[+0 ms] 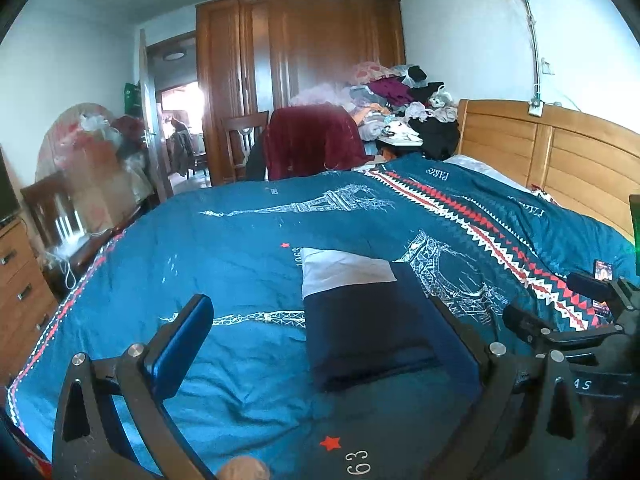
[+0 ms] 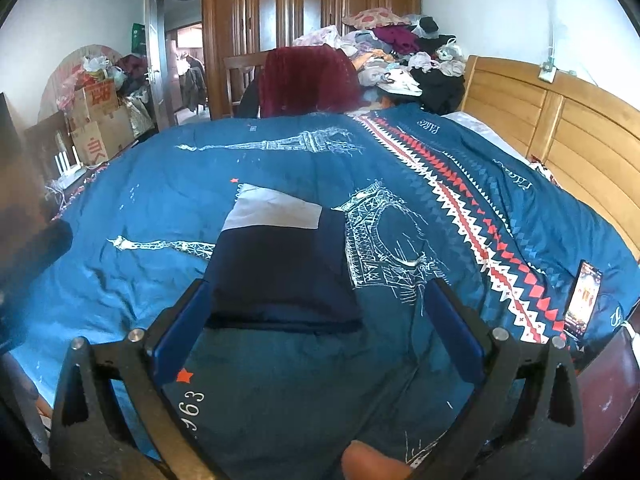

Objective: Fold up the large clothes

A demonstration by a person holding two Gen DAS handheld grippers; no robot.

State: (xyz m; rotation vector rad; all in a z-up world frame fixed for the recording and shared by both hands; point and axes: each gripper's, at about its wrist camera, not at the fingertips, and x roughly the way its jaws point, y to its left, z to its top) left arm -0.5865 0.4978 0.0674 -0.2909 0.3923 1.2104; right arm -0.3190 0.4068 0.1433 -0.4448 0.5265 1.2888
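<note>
Both grippers, left gripper point(image 1: 320, 332) and right gripper point(image 2: 320, 304), gape empty over the folded garment point(image 2: 280, 264), bedspread point(image 2: 140, 184) bare around.

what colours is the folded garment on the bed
Dark navy, with a pale grey-white panel at its far end; the folded garment shows best in the right wrist view.

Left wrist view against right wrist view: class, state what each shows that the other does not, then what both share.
Only the left wrist view shows the wooden chest of drawers and the bundles on top of the brown wooden wardrobe. Only the right wrist view shows the printed cardboard boxes. Both share the folded navy and white garment lying on the blue Paris-print duvet, the lit phone, and open tongs: left, right.
</note>
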